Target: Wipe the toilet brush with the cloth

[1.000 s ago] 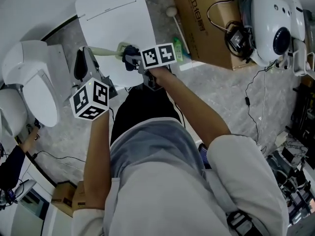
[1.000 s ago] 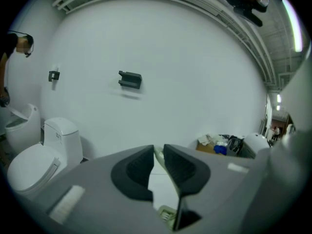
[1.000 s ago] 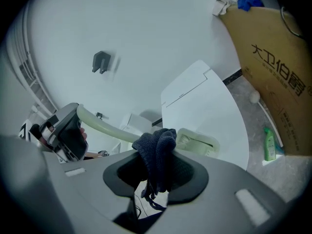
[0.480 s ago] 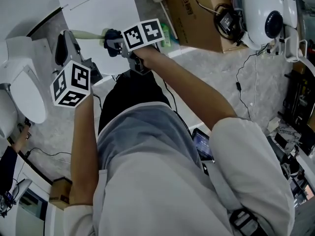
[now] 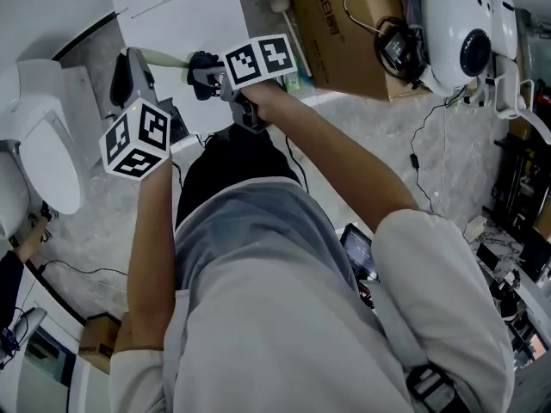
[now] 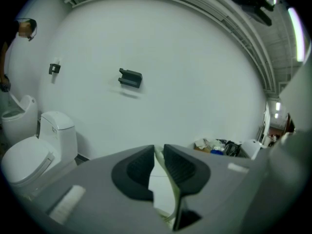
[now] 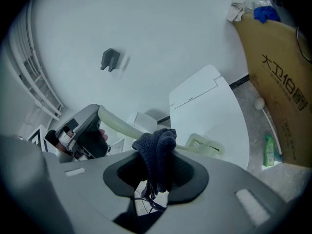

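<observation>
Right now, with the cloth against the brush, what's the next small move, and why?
Probably slide the right gripper along the handle toward the brush head. Its jaws clamp the cloth, which lies against the handle, and the left gripper grips the other end, steadying it.

Brush (image 5: 164,57) over the panel (image 5: 176,15)
Toilet (image 5: 39,144) to the left, box (image 5: 331,33) to the right; cloth (image 7: 157,155) rests on the brush.

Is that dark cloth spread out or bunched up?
Bunched up: the cloth hangs in a crumpled wad pinched between the right gripper's jaws.
</observation>
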Available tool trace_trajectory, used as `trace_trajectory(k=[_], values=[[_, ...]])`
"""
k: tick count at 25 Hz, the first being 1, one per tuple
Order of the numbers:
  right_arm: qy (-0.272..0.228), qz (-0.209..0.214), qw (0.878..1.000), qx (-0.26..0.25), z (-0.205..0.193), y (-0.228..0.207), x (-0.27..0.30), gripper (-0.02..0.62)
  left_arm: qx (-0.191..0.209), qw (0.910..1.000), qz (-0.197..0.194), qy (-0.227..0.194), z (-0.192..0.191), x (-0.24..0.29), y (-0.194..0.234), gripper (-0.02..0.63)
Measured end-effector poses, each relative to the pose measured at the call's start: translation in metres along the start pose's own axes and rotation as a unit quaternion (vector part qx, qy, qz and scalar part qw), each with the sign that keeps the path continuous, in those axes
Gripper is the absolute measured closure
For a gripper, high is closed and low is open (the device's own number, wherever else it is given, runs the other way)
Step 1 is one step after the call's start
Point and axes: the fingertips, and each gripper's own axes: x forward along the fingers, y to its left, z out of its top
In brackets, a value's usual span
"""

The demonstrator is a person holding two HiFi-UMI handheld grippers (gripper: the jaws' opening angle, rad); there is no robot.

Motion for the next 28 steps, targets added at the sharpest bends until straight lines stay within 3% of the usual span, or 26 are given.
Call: trace_trajectory(k=[16,28], values=[[-0.045,0.016,0.999,0.015,0.013,0.043,-0.016,0.489,0.001,0.9997,-0.018,0.014,0.001,-0.005,0.003,0.606],[-0.062,0.027,0.998,-0.002,0.025,0.076,-0.021,0.489,0.000,0.9993,-0.032,0.016,0.002,-0.004,0.008,0.606]])
